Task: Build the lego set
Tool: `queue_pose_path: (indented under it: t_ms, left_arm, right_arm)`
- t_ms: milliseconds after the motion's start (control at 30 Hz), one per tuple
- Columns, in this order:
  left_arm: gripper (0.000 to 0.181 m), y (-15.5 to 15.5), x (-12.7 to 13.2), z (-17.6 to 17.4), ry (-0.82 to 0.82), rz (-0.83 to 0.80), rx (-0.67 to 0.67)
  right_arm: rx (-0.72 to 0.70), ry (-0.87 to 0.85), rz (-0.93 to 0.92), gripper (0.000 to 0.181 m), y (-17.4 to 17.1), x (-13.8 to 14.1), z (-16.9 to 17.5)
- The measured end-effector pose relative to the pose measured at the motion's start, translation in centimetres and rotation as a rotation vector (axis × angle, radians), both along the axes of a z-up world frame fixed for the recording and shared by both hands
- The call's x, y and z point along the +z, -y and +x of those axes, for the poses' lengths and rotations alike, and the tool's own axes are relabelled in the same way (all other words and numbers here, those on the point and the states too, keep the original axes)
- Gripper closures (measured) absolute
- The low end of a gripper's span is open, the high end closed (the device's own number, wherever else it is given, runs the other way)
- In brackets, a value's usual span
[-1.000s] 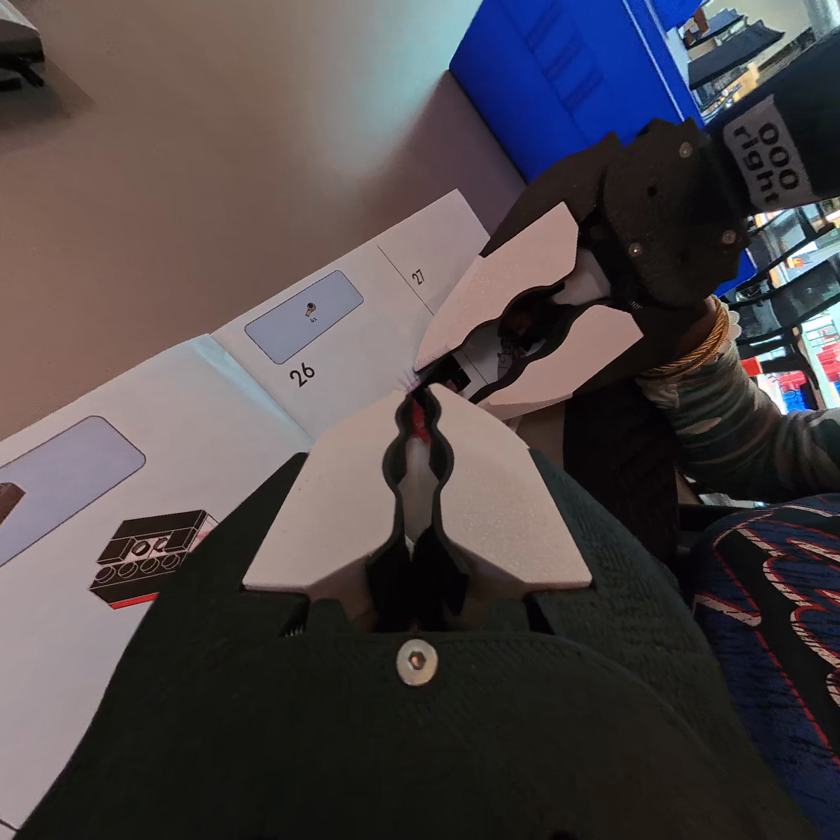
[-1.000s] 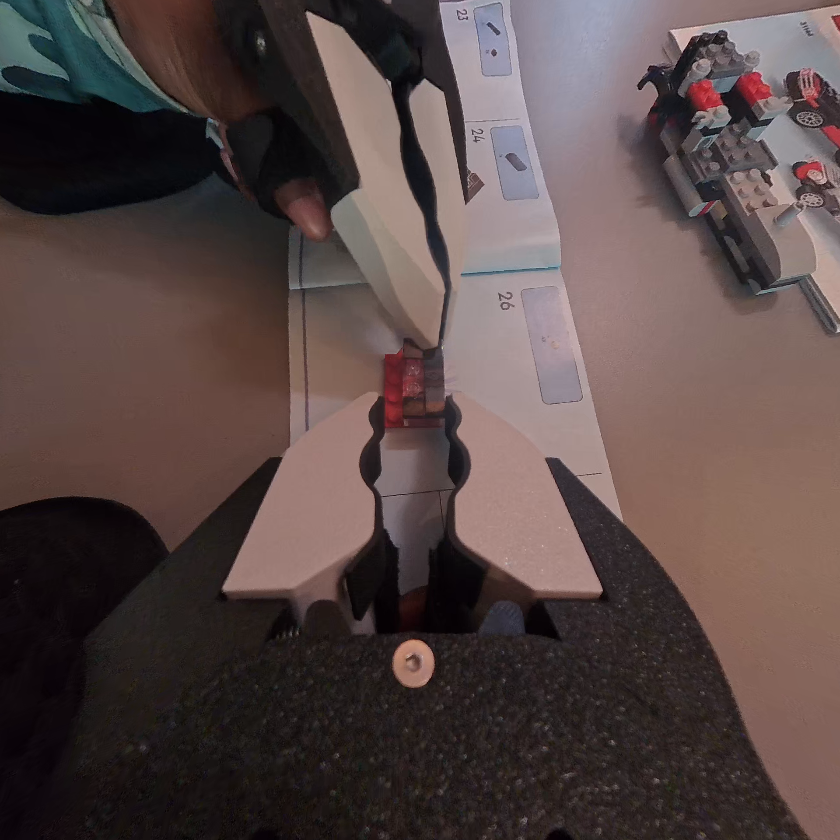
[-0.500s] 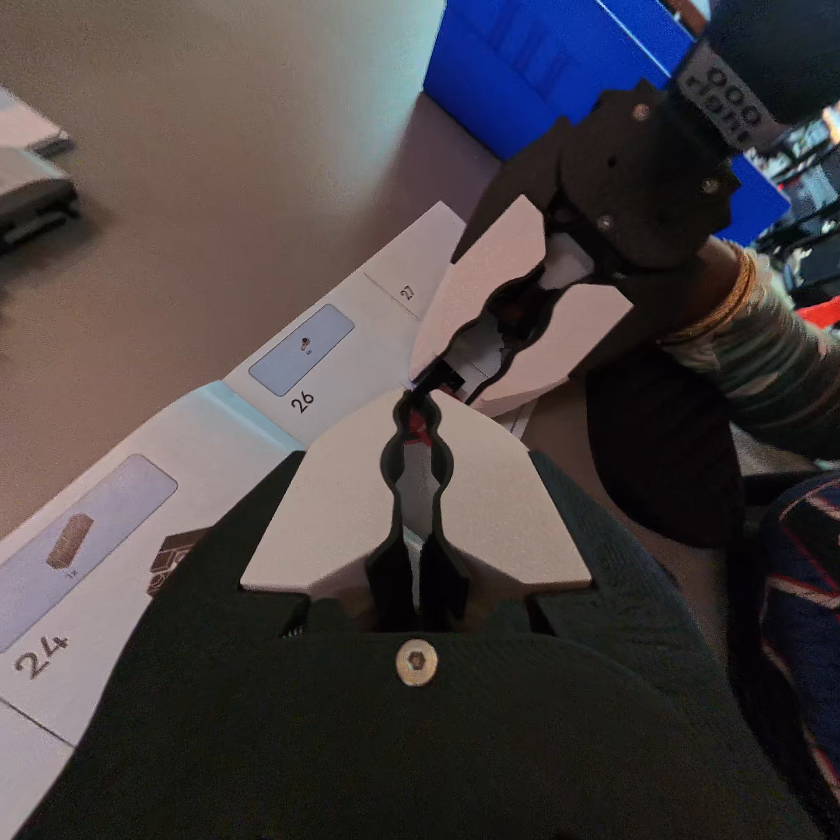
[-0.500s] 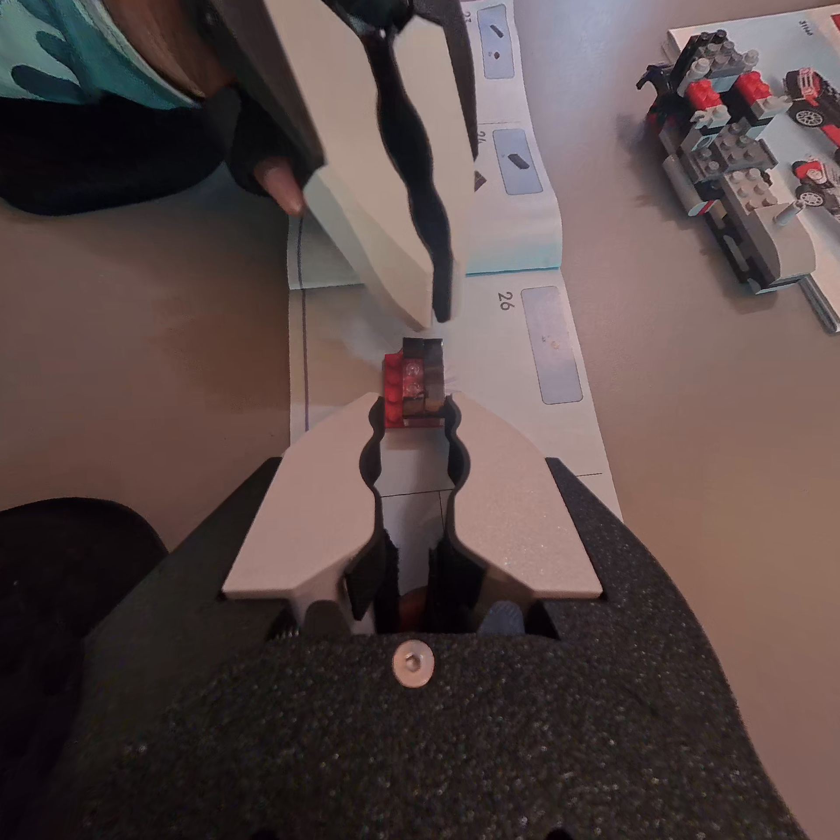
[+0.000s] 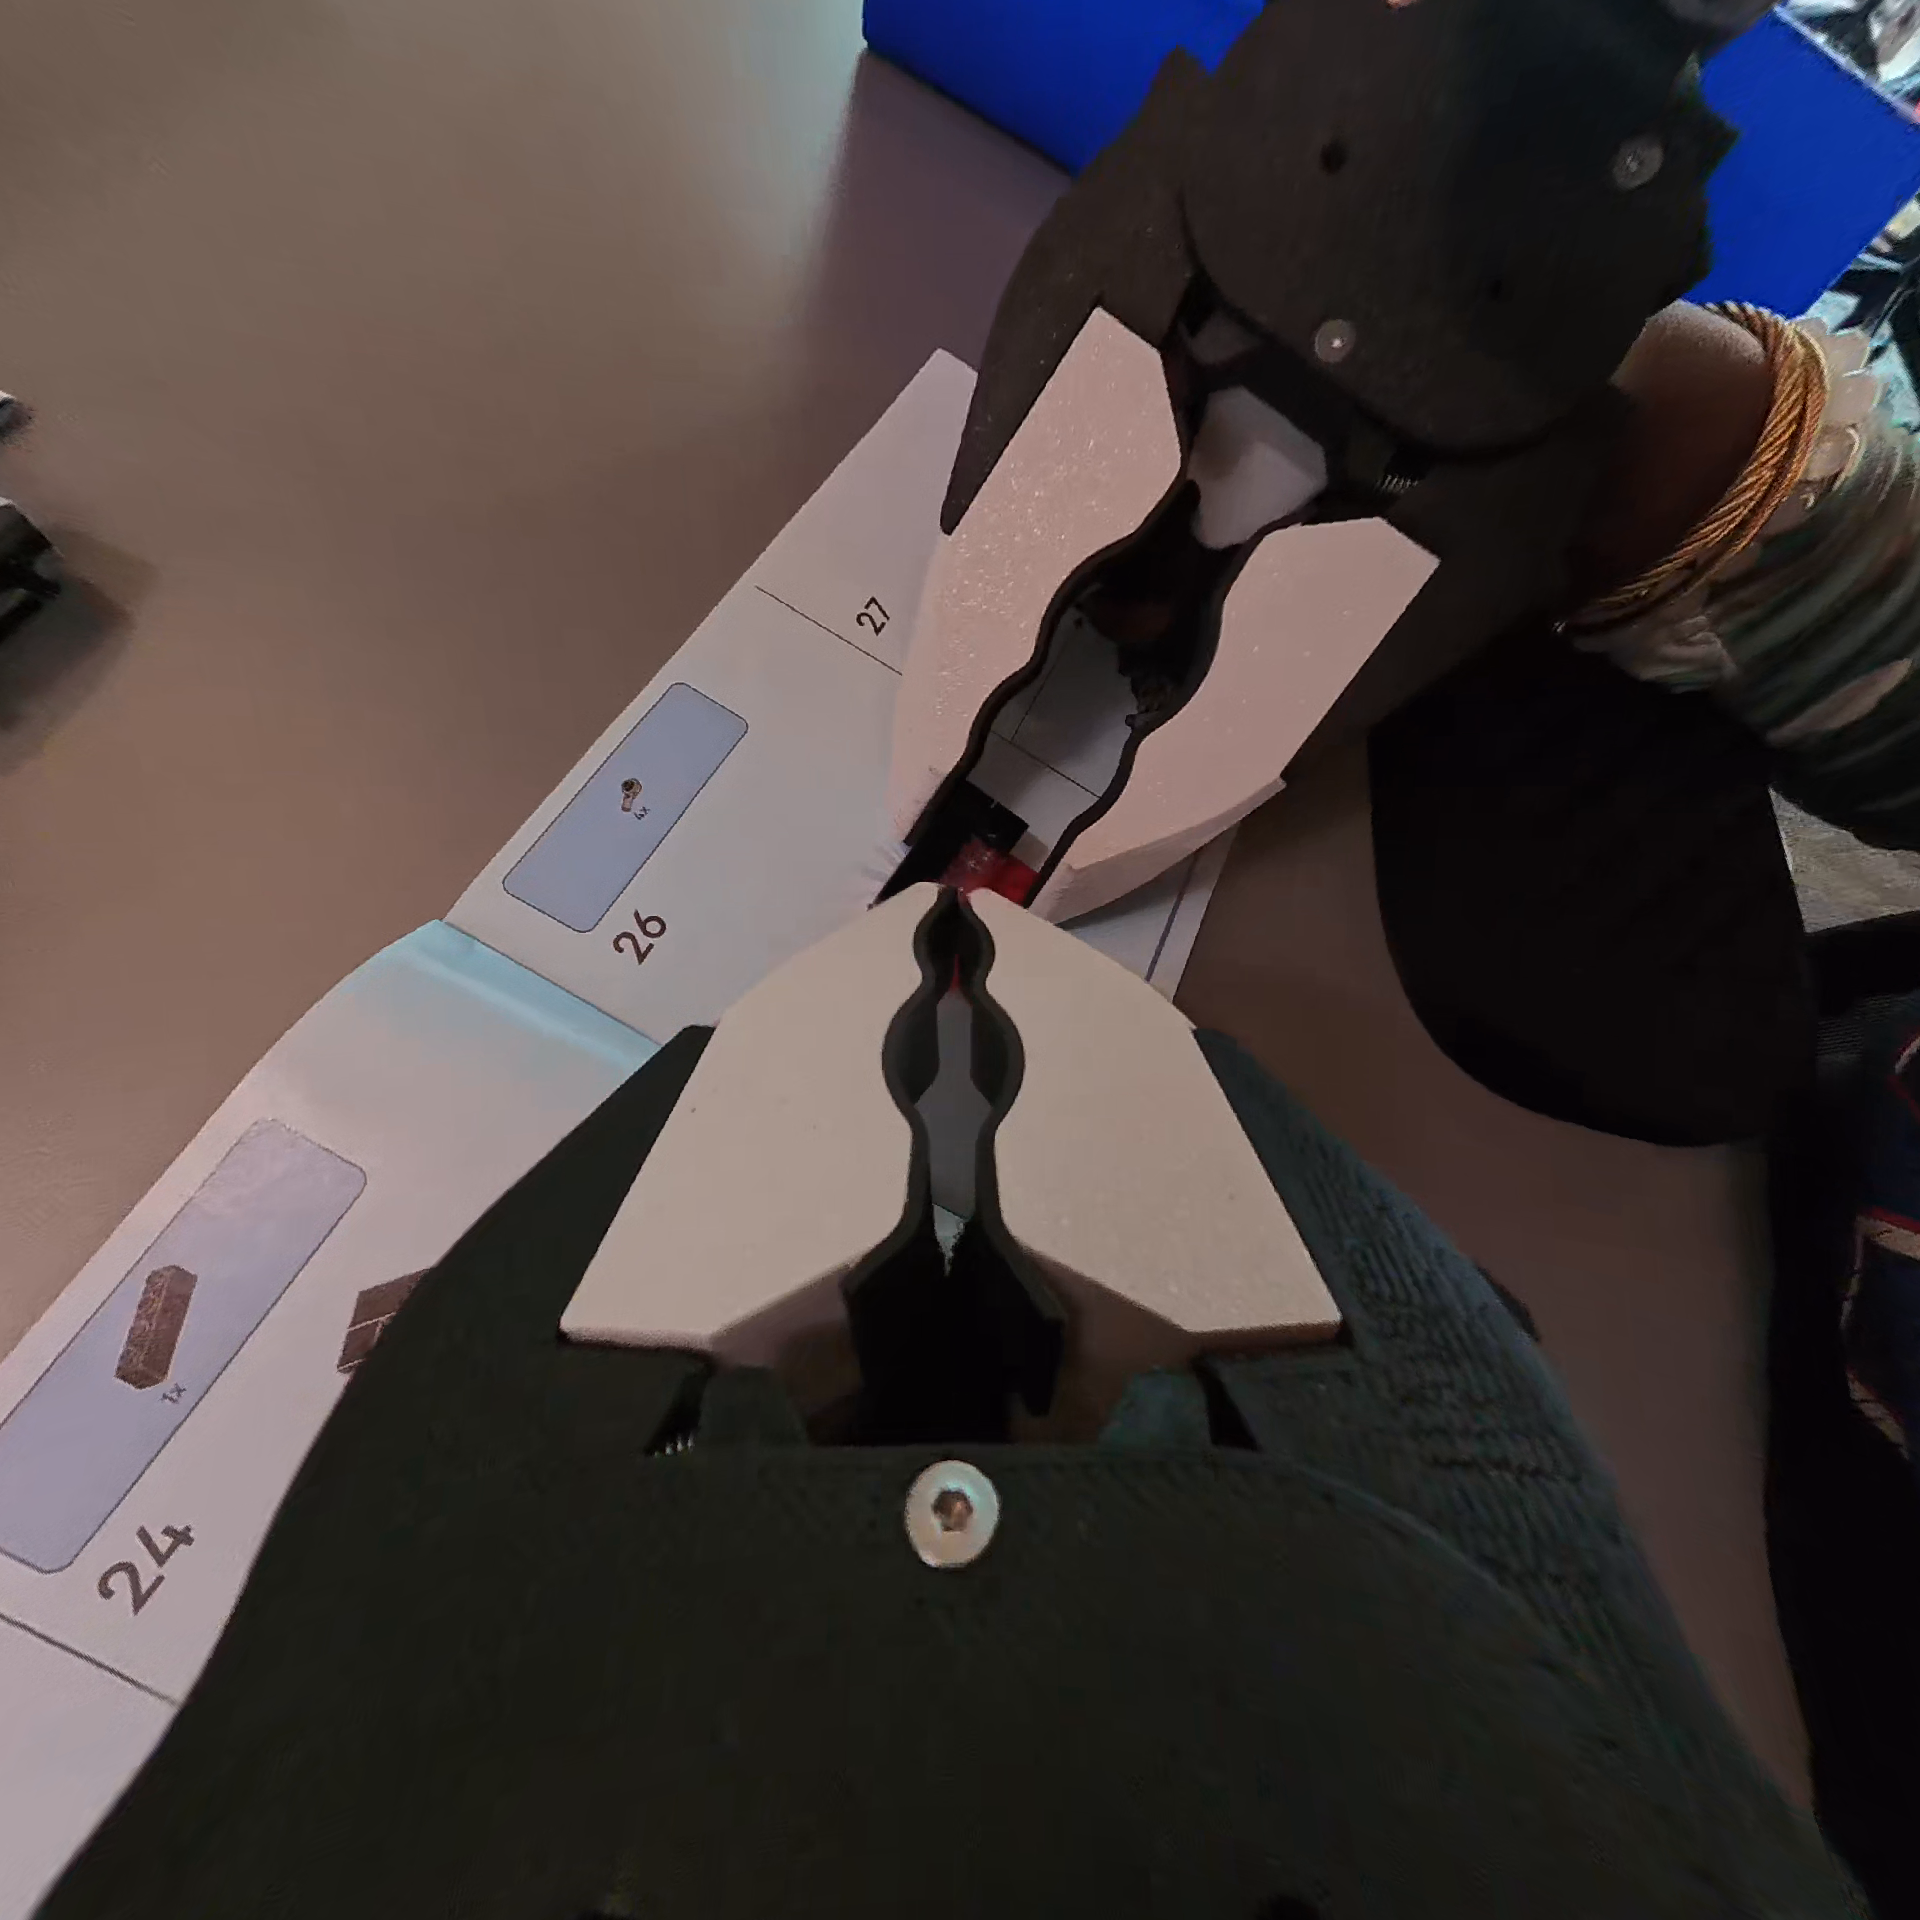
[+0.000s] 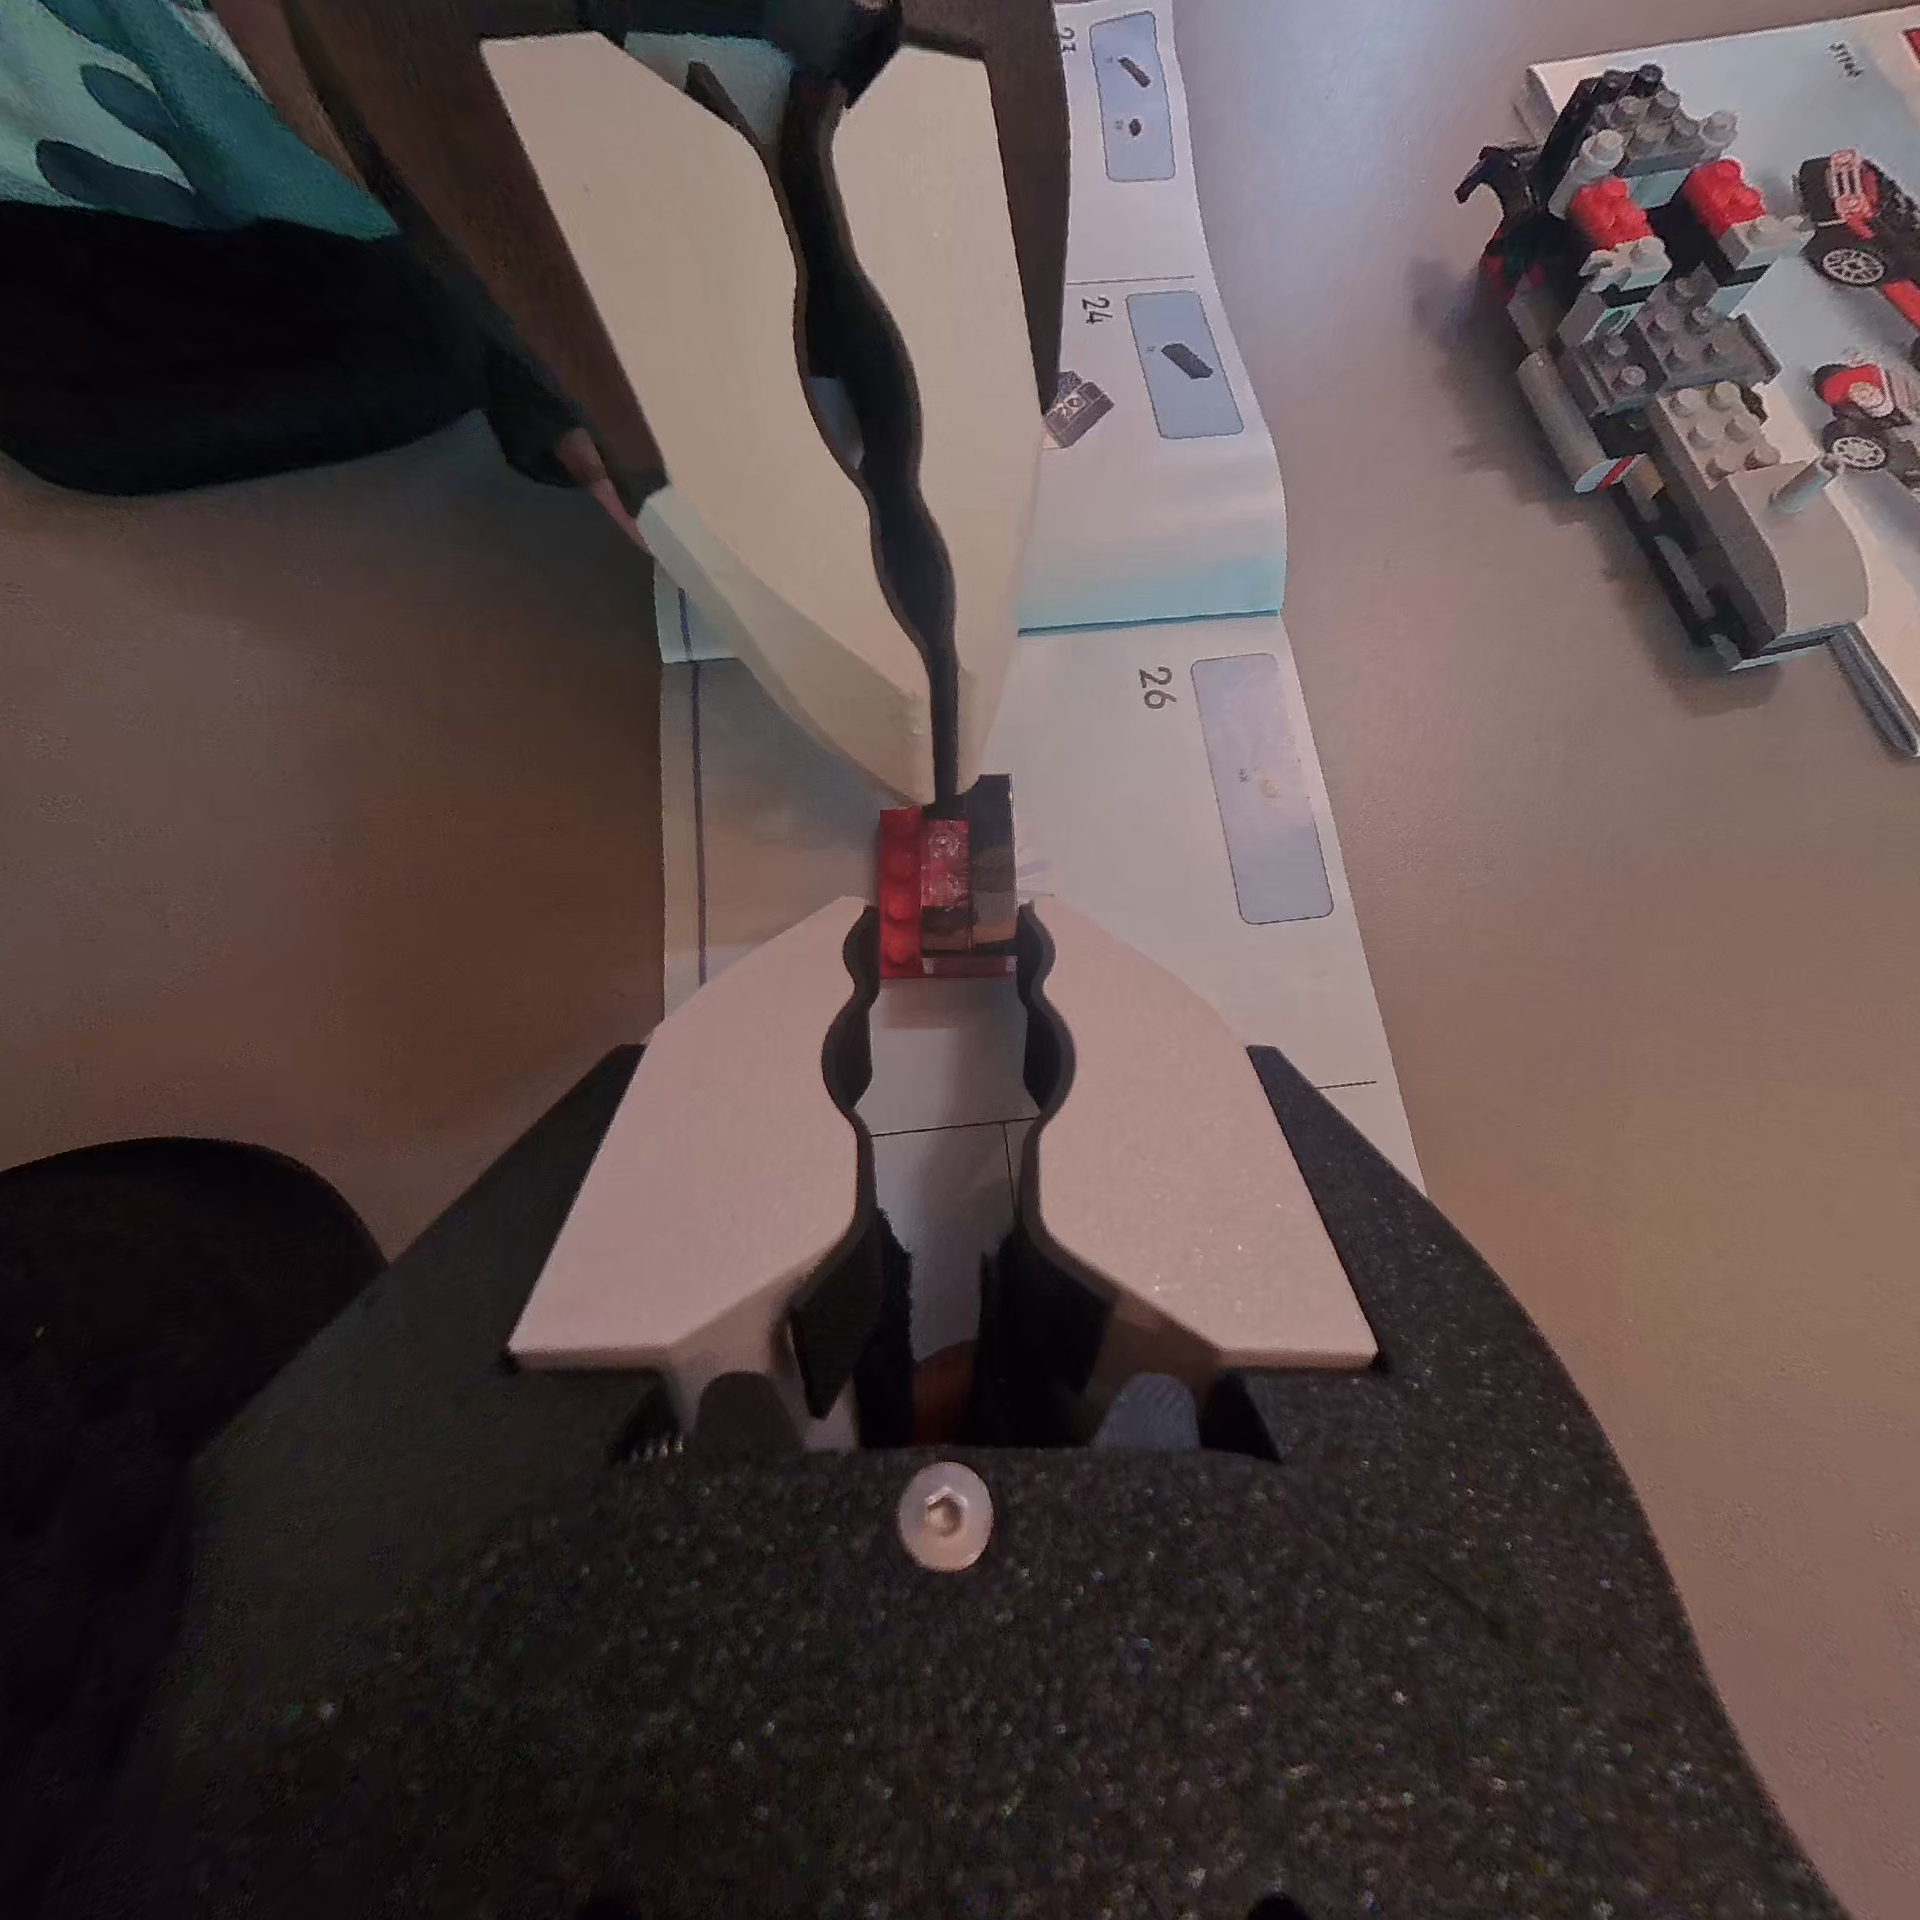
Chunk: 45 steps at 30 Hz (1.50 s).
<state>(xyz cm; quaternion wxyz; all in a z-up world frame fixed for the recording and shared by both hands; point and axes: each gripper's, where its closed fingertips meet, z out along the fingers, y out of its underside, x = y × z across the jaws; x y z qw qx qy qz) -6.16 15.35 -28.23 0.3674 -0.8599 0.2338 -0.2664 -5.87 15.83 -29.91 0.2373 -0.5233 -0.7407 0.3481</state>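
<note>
My right gripper (image 6: 943, 920) is shut on a small red and black Lego assembly (image 6: 940, 883) and holds it just above the open instruction booklet (image 6: 1143, 831). My left gripper (image 6: 940, 790) comes in from the far side with its jaws shut, and its tip touches the far end of the assembly. In the left wrist view the left gripper (image 5: 951, 902) points at the assembly (image 5: 977, 831), which sits between the fingertips of the right gripper (image 5: 982, 878). I see no piece between the left jaws.
A partly built grey, black and red Lego vehicle (image 6: 1662, 364) lies at the far right on another booklet. A blue box (image 5: 987, 62) stands past the booklet (image 5: 727, 810). A dark cap-like object (image 5: 1558, 883) lies next to my right gripper.
The left gripper touched the assembly a second ago, drew back from it half a second ago, and now touches its far end again. The right gripper has held still.
</note>
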Motion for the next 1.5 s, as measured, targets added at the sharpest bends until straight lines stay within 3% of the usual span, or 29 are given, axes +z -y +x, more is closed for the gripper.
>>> queue_pose_path:
  t_ms: [267, 300, 400, 467, 533, 700, 1233, 1500]
  left_arm:
    - [0.181, 0.4, -0.3, 0.8, -0.043, 0.032, -0.039]
    - [0.173, 0.8, -1.3, 1.2, -0.08, -0.008, -0.074]
    - [0.181, 0.8, -1.9, 0.8, -0.14, 0.001, -0.068]
    - [0.181, 1.1, -1.0, 0.8, -0.181, 0.059, -0.091]
    - [0.181, 1.4, 1.0, 1.7, -0.117, 0.113, -0.125]
    - [0.181, 0.0, 0.7, -0.9, -0.147, 0.122, -0.01]
    - [0.181, -0.8, -0.5, -0.5, -0.103, 0.011, 0.091]
    - [0.181, -1.3, -0.7, -0.2, -0.248, 0.025, 0.158]
  right_arm:
    - [0.0, 0.002, -0.002, 0.156, 0.0, 0.0, 0.0]
    - [-0.001, 0.005, -0.002, 0.156, 0.0, 0.0, 0.1]
    - [-0.035, 0.008, -0.033, 0.157, -0.4, 0.1, 0.0]
    - [-0.023, 0.007, -0.03, 0.157, -0.2, 0.1, 0.1]
    - [-0.017, 0.008, -0.035, 0.157, -0.1, 0.1, 0.1]
    - [-0.017, 0.006, -0.025, 0.157, -0.1, 0.1, 0.1]
    - [-0.018, 0.003, -0.013, 0.157, -0.1, 0.0, 0.1]
    - [-0.019, 0.002, -0.005, 0.157, -0.1, 0.0, 0.1]
